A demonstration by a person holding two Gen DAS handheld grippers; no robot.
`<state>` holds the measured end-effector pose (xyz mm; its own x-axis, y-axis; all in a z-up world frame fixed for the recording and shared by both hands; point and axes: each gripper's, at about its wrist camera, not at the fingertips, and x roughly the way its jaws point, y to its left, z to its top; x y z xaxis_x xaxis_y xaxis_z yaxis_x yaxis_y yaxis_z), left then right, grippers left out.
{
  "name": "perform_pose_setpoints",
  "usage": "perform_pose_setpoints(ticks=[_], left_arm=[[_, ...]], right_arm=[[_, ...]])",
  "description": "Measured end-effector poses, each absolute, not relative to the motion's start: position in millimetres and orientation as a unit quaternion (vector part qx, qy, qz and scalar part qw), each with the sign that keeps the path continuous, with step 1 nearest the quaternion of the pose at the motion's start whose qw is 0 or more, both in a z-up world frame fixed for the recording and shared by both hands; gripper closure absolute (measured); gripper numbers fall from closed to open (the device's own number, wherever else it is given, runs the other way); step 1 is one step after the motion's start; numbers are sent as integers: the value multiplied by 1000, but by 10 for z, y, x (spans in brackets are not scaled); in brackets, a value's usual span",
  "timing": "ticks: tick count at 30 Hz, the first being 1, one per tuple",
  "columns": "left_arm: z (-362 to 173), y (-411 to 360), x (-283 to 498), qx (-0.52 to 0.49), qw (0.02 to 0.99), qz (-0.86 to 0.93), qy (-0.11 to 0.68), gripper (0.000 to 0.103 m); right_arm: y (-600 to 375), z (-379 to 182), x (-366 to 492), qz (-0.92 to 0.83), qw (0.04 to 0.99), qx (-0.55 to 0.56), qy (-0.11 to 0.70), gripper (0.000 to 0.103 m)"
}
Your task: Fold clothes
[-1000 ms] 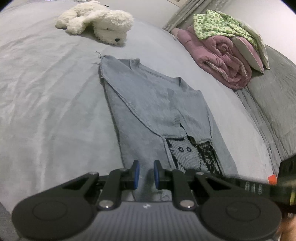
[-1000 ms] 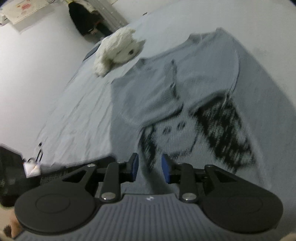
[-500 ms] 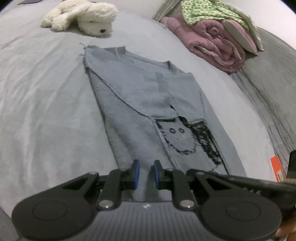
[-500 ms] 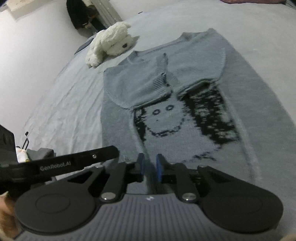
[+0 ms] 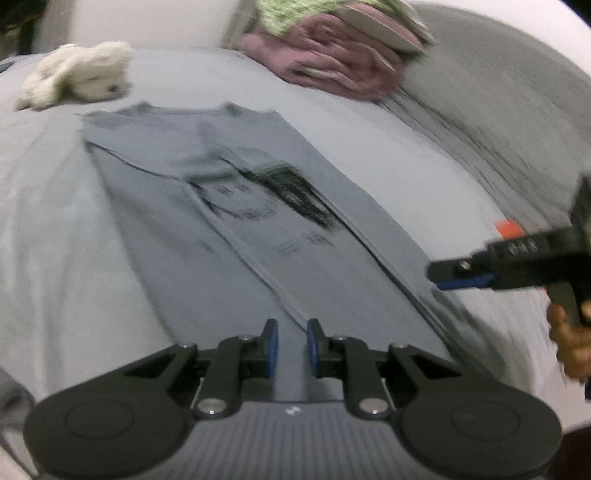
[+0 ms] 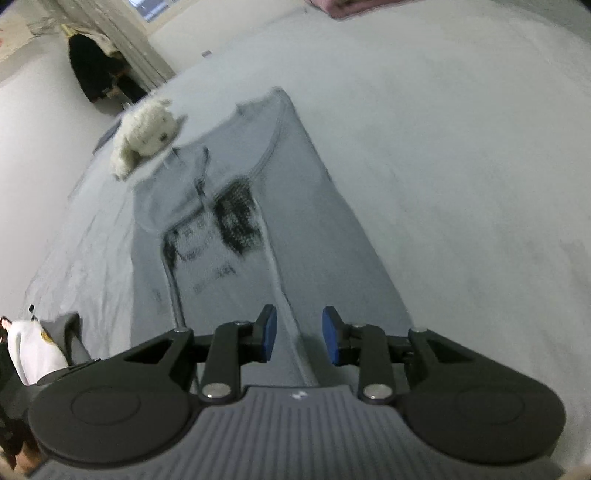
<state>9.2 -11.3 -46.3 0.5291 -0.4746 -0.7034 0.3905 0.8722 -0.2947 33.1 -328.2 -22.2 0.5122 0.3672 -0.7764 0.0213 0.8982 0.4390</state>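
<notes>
A wide bed [image 5: 55,258] under a pale grey-blue sheet fills both views; its far edge meets plain white walls [image 6: 33,122]; at the far left corner of the bed lies a white plush dog [image 5: 74,74]; along the far right side sits a heap of pink quilt [image 5: 332,70] topped with green-patterned bedding [image 5: 295,14]; beside it runs a darker grey cover [image 5: 498,122]; grey curtains [image 6: 136,48] hang beside a strip of window [image 6: 144,7]; a dark shape [image 6: 99,74] stands below them; light is dim and even.
</notes>
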Motion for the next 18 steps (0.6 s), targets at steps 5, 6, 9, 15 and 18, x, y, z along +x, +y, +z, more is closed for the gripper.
perform_pose_setpoints(ticks=[5,6,9,15,18], left_arm=[[-538,-376,-356,-20,867,-268,419,88],[-542,-404,-438,-18,868,-268,417,87],[-554,-434,-574,-22,871,-264,414,87],[-569,-467,-705,-28,870,-263,417,87],[-576,-516,-759,-26,868,-263,420,87]], right_arm=[[-3349,-323,68,104,827,205,513,71],[-3337,-319,23,109,829,196,513,71],[-3268,-312,-92,117,840,151,508,78],[-3162,-284,-219,123,859,107,485,98],[-3218,-289,-215,141,851,146,484,97]])
